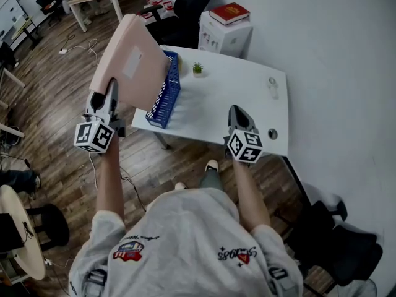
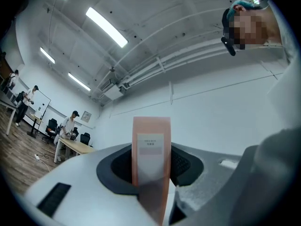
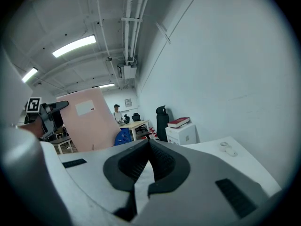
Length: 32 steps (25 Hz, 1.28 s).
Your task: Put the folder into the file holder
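In the head view my left gripper [image 1: 111, 90] is shut on the lower edge of a large pink folder [image 1: 132, 59]. The folder slants up and away, just left of and above the blue mesh file holder [image 1: 167, 90] at the white table's [image 1: 247, 98] left edge. The left gripper view shows the folder [image 2: 151, 154] edge-on, pinched between the jaws. My right gripper [image 1: 237, 112] hovers over the table's front part with its jaws shut and nothing in them. From the right gripper view [image 3: 149, 143] I see the folder [image 3: 87, 121] and the holder [image 3: 123, 137] off to the left.
A small potted plant [image 1: 197, 68] stands just right of the holder. Some small white things [image 1: 273, 83] lie near the table's far right. Behind the table is a white cabinet [image 1: 224, 39] with a red book [image 1: 229, 12] and a black chair [image 1: 185, 5]. Another chair [image 1: 337, 237] stands lower right.
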Each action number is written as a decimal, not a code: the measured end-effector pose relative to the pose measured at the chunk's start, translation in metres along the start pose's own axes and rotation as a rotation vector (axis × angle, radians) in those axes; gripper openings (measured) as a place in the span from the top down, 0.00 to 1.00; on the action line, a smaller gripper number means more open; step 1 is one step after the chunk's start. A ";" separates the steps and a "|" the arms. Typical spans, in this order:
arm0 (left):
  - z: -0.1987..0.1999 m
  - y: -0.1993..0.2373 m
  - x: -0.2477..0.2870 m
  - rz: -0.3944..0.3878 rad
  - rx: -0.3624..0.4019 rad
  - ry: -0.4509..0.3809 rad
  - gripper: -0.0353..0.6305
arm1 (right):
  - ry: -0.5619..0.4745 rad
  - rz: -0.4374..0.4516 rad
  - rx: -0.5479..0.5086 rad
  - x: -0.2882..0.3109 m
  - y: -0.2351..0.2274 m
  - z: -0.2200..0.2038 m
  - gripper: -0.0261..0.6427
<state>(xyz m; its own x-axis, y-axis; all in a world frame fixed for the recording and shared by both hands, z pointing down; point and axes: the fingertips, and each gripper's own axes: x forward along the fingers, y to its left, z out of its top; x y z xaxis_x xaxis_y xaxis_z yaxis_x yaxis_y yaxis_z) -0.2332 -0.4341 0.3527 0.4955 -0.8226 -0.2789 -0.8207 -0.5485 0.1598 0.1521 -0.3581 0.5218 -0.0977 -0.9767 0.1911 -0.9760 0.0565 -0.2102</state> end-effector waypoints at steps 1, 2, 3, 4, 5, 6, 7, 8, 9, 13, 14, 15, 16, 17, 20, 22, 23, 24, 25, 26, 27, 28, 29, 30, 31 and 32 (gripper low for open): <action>-0.005 0.000 0.002 -0.001 0.012 0.010 0.73 | 0.002 -0.001 -0.001 0.000 0.000 -0.001 0.96; -0.009 -0.001 0.004 -0.001 0.026 0.019 0.73 | 0.003 -0.002 -0.002 0.000 0.001 -0.001 0.96; -0.013 -0.001 0.005 0.000 0.037 0.026 0.73 | 0.003 -0.003 -0.003 0.000 0.001 -0.001 0.96; -0.017 -0.002 0.007 0.001 0.044 0.030 0.73 | 0.003 -0.004 -0.004 0.000 0.001 -0.001 0.96; -0.020 -0.002 0.008 0.002 0.048 0.033 0.73 | 0.004 -0.006 -0.006 0.000 0.001 -0.001 0.96; -0.024 -0.002 0.010 0.003 0.049 0.036 0.73 | 0.005 -0.008 -0.008 0.000 0.000 -0.001 0.96; -0.028 -0.002 0.012 0.004 0.051 0.040 0.73 | 0.006 -0.012 -0.011 0.000 -0.002 -0.001 0.96; -0.032 -0.001 0.014 0.004 0.054 0.046 0.73 | 0.007 -0.017 -0.012 0.000 -0.004 0.000 0.96; -0.037 -0.002 0.015 0.006 0.058 0.052 0.73 | 0.008 -0.022 -0.013 -0.001 -0.006 0.000 0.96; -0.060 -0.001 0.018 0.028 0.070 0.078 0.73 | 0.011 -0.039 -0.019 -0.002 -0.011 0.002 0.96; -0.066 0.000 0.019 0.034 0.069 0.085 0.73 | 0.012 -0.040 -0.021 -0.002 -0.011 0.002 0.96; -0.071 0.000 0.021 0.037 0.067 0.092 0.73 | 0.013 -0.041 -0.022 -0.001 -0.011 0.002 0.96; -0.076 -0.001 0.022 0.037 0.065 0.099 0.73 | 0.014 -0.041 -0.024 -0.001 -0.011 0.003 0.96; -0.081 -0.001 0.023 0.036 0.063 0.106 0.73 | 0.016 -0.042 -0.025 0.000 -0.011 0.002 0.96; -0.092 -0.001 0.025 0.031 0.074 0.124 0.73 | 0.022 -0.047 -0.029 0.000 -0.012 0.000 0.96; -0.097 -0.001 0.025 0.032 0.080 0.132 0.73 | 0.024 -0.050 -0.030 -0.001 -0.012 0.000 0.96; -0.100 0.000 0.025 0.034 0.082 0.136 0.73 | 0.025 -0.051 -0.030 -0.001 -0.012 0.000 0.96; -0.104 0.000 0.025 0.036 0.083 0.142 0.73 | 0.026 -0.051 -0.030 0.000 -0.012 -0.001 0.96; -0.109 0.000 0.025 0.039 0.085 0.149 0.73 | 0.027 -0.051 -0.030 0.000 -0.012 -0.002 0.96; -0.114 0.000 0.025 0.041 0.086 0.157 0.73 | 0.029 -0.051 -0.030 0.000 -0.012 -0.003 0.96; -0.118 0.001 0.025 0.042 0.085 0.165 0.73 | 0.030 -0.051 -0.031 0.000 -0.012 -0.003 0.96; -0.122 0.001 0.026 0.042 0.083 0.170 0.73 | 0.031 -0.051 -0.031 0.000 -0.012 -0.003 0.96; -0.126 0.001 0.026 0.042 0.082 0.176 0.73 | 0.032 -0.051 -0.033 0.000 -0.011 -0.003 0.96; -0.129 0.000 0.027 0.042 0.080 0.182 0.73 | 0.033 -0.051 -0.035 0.000 -0.011 -0.003 0.96; -0.133 0.000 0.027 0.042 0.080 0.189 0.72 | 0.034 -0.051 -0.037 0.000 -0.010 -0.003 0.96; -0.137 0.000 0.027 0.043 0.079 0.197 0.72 | 0.034 -0.052 -0.038 0.000 -0.010 -0.003 0.96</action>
<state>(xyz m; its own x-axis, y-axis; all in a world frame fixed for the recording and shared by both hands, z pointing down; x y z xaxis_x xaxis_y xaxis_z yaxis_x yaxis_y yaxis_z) -0.1811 -0.4768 0.4748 0.4994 -0.8625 -0.0821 -0.8581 -0.5054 0.0903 0.1610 -0.3575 0.5269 -0.0524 -0.9709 0.2337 -0.9865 0.0141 -0.1629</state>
